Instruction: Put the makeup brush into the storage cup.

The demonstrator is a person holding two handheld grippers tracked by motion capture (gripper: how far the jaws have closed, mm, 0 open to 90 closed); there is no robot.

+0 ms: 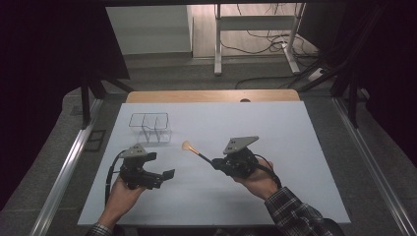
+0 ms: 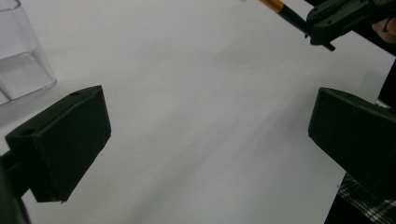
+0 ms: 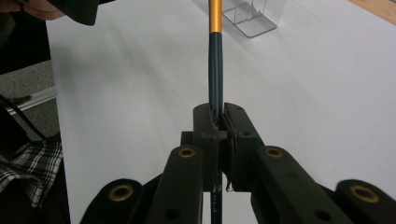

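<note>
Right gripper [image 3: 217, 122]: jaws clenched on brush [image 1: 195, 151] handle, tip aimed toward holder [image 1: 151, 129], likely for insertion.
Left gripper [image 2: 205, 140]: jaws released, beside holder, perhaps to steady it.
Holder: upright on desk [image 1: 295, 132].

My right gripper [image 3: 218, 119] has its jaws clamped on the dark handle of a brush [image 3: 215, 70], whose gold ferrule points away over the white table [image 3: 303, 79]. A clear plastic organiser [image 3: 254, 16] stands near the table's far edge, beyond the brush.
</note>
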